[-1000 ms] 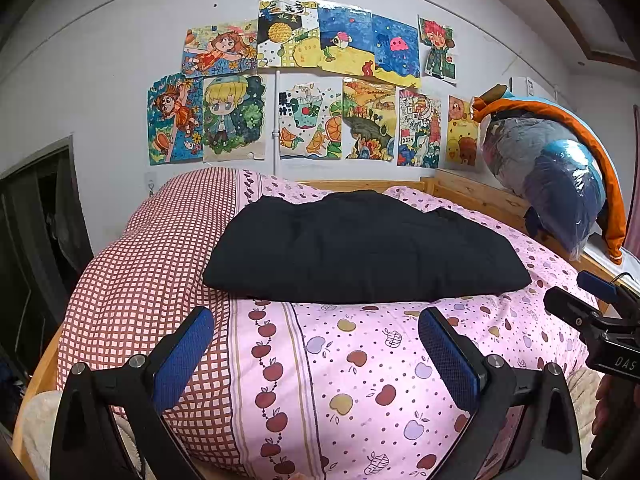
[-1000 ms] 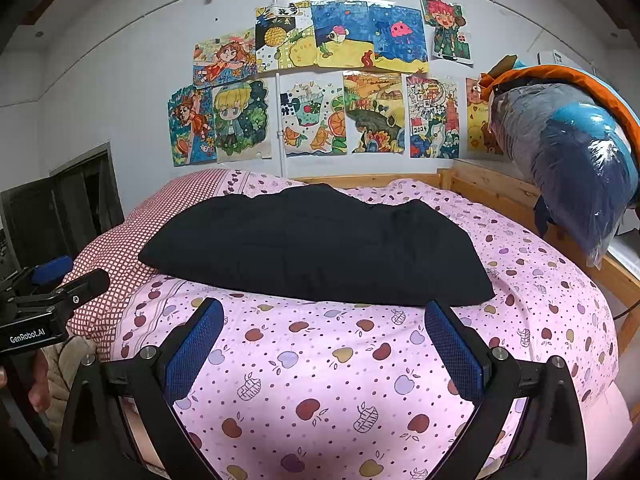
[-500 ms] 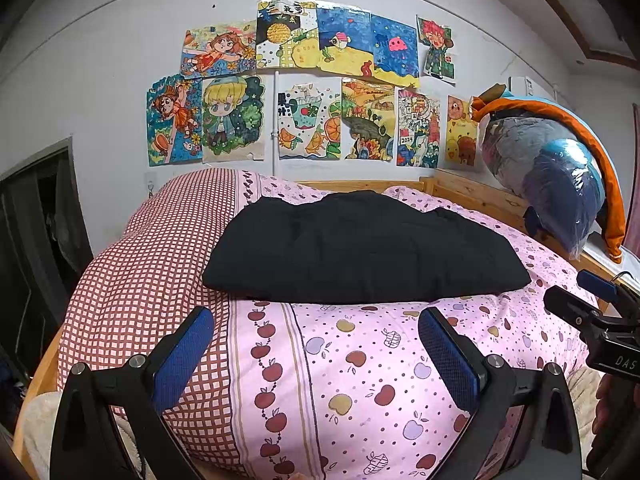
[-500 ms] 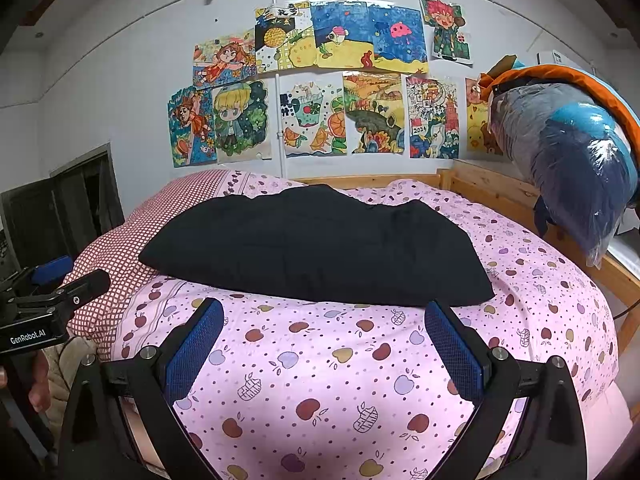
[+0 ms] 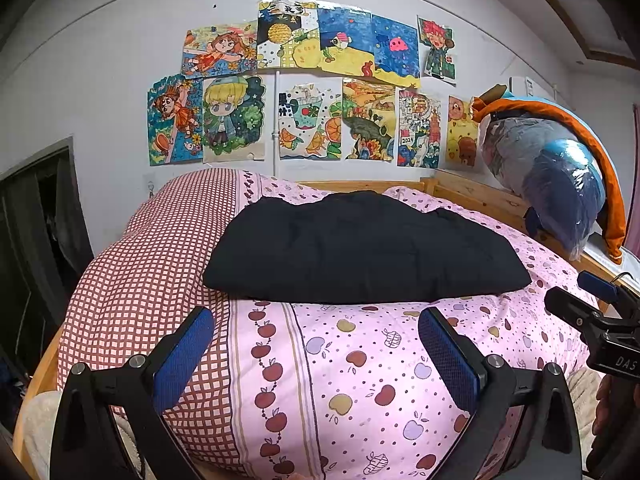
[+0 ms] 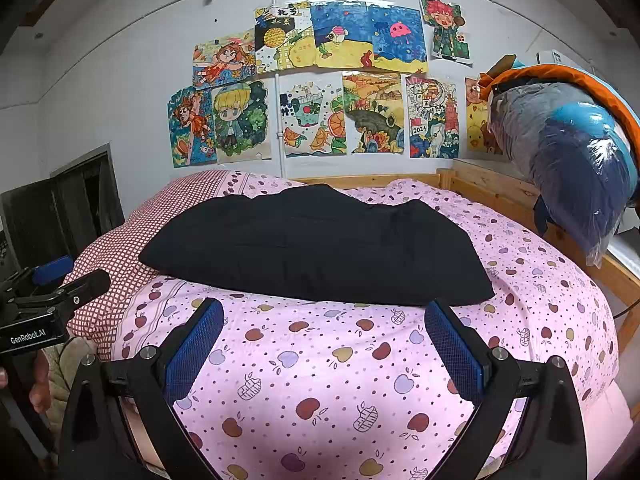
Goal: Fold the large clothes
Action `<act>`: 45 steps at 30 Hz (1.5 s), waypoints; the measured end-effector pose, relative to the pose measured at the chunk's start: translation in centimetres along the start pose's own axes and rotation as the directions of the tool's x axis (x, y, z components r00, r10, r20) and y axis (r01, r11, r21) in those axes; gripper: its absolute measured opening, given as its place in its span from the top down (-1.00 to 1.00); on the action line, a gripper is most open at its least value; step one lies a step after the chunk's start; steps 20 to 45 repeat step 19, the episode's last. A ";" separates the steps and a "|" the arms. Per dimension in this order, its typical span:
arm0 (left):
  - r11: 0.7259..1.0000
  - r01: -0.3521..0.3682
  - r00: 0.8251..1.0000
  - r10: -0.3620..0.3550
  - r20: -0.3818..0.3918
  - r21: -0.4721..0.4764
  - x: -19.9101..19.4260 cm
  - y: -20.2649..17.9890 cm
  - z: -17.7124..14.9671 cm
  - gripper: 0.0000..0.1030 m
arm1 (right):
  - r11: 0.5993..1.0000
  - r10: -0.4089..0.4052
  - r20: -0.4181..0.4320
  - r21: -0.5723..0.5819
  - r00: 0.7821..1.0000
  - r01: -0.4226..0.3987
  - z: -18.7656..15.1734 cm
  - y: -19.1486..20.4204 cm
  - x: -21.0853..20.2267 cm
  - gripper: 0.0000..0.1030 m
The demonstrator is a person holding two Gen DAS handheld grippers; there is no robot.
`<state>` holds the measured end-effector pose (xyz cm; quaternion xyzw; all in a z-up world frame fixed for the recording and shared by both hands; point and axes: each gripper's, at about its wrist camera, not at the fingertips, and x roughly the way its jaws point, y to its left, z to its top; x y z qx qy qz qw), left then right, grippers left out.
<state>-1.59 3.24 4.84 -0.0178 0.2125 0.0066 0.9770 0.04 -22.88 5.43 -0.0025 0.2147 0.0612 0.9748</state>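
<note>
Black garment [image 5: 364, 248] lay folded into a compact, wide rectangle on the bed [image 5: 360, 360], on the pink apple-print cover, its left end just reaching the red-checked strip [image 5: 152, 264] of that cover. Nothing about it had changed over the last second: same outline, same place on the bed, same soft ridge along its far edge below the drawings on the wall [image 6: 320, 92]. My two tools had not moved either. I held the left gripper [image 5: 316, 350] low at the near edge of the bed, its blue pads spread wide and nothing between them. The right gripper [image 6: 324, 344] hung beside it at the same near edge, likewise spread and empty, its pads well short of the garment. Neither touched cloth.

I read that stillness as a pause after a finished fold, not a step in progress. The garment looked squared off, with no sleeve or hem trailing out toward the bed's wooden rail [image 6: 500, 192], though its far side was hidden from me by its own bulk. If another fold was wanted, I judged it would start from one short end carried toward the other, with both tools reaching forward over the near edge of the bed first. The thick layers might slip or spring open under a shallow pinch.
</note>
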 end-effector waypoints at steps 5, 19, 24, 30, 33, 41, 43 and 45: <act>0.999 0.017 1.000 -0.017 -0.014 -0.040 0.1 0.5 0.1 -1.00 | 1.000 0.000 0.000 0.000 1.000 0.000 0.0 0.0 0.0 -0.92; 1.000 -0.018 1.000 0.018 -0.006 -0.013 0.4 0.2 -0.1 -1.00 | 1.000 0.001 -0.001 0.005 1.000 -0.001 -0.1 0.1 -0.1 -0.92; 1.000 -0.018 1.000 0.018 -0.006 -0.013 0.4 0.2 -0.1 -1.00 | 1.000 0.001 -0.001 0.005 1.000 -0.001 -0.1 0.1 -0.1 -0.92; 1.000 -0.018 1.000 0.018 -0.006 -0.013 0.4 0.2 -0.1 -1.00 | 1.000 0.001 -0.001 0.005 1.000 -0.001 -0.1 0.1 -0.1 -0.92; 1.000 -0.018 1.000 0.018 -0.006 -0.013 0.4 0.2 -0.1 -1.00 | 1.000 0.001 -0.001 0.005 1.000 -0.001 -0.1 0.1 -0.1 -0.92; 1.000 -0.018 1.000 0.018 -0.006 -0.013 0.4 0.2 -0.1 -1.00 | 1.000 0.001 -0.001 0.005 1.000 -0.001 -0.1 0.1 -0.1 -0.92; 1.000 -0.018 1.000 0.018 -0.006 -0.013 0.4 0.2 -0.1 -1.00 | 1.000 0.001 -0.001 0.005 1.000 -0.001 -0.1 0.1 -0.1 -0.92; 1.000 -0.018 1.000 0.018 -0.006 -0.013 0.4 0.2 -0.1 -1.00 | 1.000 0.001 -0.001 0.005 1.000 -0.001 -0.1 0.1 -0.1 -0.92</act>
